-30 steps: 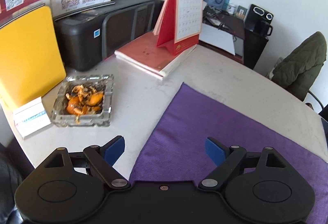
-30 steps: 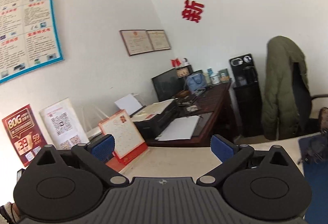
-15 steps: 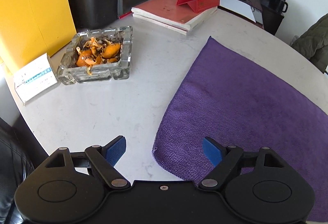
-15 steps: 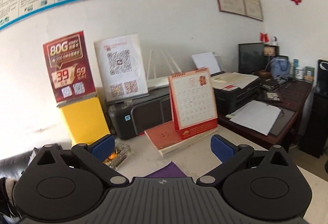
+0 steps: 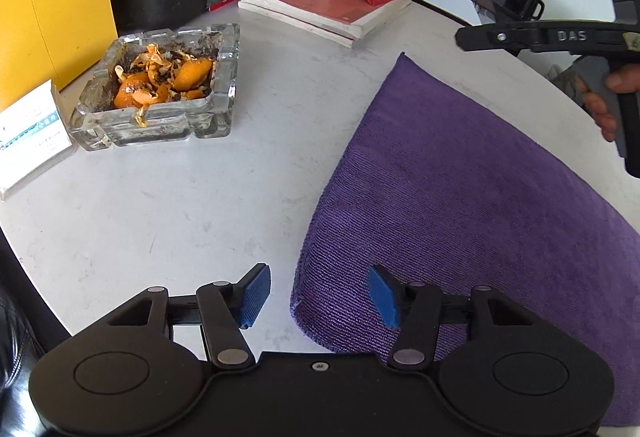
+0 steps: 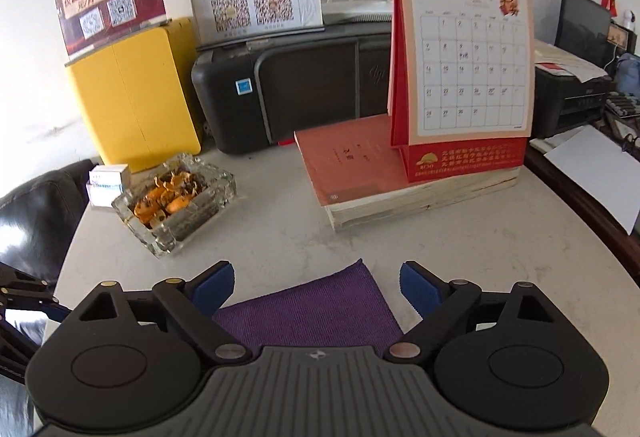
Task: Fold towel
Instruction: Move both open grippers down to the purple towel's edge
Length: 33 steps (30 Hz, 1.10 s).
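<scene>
A purple towel (image 5: 460, 205) lies spread flat on the white table (image 5: 180, 221). My left gripper (image 5: 318, 295) hangs low over the towel's near corner. That corner lies between the blue pads (image 5: 254, 295), which are closing and do not press on it. In the right wrist view my right gripper (image 6: 316, 287) points down at the towel's far corner (image 6: 320, 301), which lies between its wide jaws; they are closing slightly with nothing gripped. In the left wrist view a hand (image 5: 604, 97) holds that gripper's black body at the upper right.
A glass ashtray (image 5: 160, 93) full of orange peel stands left of the towel, with a small white box (image 5: 28, 133) beside it. Behind are stacked books (image 6: 360, 173) bearing a red desk calendar (image 6: 468, 57), a black printer (image 6: 288, 85) and a yellow box (image 6: 132, 97). The table's edge curves at the near left.
My left gripper sank toward the towel's near corner and its jaws narrowed. My right gripper swung from facing the wall down over the table to the far corner, entering the left wrist view.
</scene>
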Tool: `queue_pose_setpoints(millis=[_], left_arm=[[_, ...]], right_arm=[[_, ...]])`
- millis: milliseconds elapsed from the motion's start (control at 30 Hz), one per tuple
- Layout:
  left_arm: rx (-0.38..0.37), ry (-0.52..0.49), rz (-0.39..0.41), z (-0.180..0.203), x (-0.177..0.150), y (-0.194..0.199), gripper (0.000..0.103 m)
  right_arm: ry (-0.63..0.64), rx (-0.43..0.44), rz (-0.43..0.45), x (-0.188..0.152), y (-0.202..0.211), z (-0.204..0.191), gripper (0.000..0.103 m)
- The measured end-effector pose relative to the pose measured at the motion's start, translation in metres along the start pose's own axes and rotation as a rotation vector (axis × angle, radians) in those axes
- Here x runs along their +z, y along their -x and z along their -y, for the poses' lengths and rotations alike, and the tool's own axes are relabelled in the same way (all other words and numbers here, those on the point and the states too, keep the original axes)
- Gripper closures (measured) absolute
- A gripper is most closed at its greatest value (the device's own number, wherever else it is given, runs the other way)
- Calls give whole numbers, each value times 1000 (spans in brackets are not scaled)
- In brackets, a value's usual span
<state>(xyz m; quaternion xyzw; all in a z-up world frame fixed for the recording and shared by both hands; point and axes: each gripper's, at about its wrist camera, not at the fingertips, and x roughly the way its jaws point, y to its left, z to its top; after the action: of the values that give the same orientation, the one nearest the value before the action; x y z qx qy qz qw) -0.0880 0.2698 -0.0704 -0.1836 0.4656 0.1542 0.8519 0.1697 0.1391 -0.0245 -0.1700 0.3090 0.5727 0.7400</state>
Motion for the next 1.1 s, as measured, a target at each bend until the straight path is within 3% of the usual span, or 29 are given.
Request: queue_pose_setpoints(millis=[400,800,933,1100], left_arm=[[-65,-1,-18,-3,-5,2,53],[-68,-7,-39,-4,-2,1,55],[-71,3,-38,-7,-3,1,60],[-79,32,-32,-12,-1,1,65]], right_arm=[[95,15,-120,8,-76,16,11],[129,56,-181,13,-106,30,15],[187,75,-210,15,-104,27,21],[224,101,-249,19,-103,26,36]])
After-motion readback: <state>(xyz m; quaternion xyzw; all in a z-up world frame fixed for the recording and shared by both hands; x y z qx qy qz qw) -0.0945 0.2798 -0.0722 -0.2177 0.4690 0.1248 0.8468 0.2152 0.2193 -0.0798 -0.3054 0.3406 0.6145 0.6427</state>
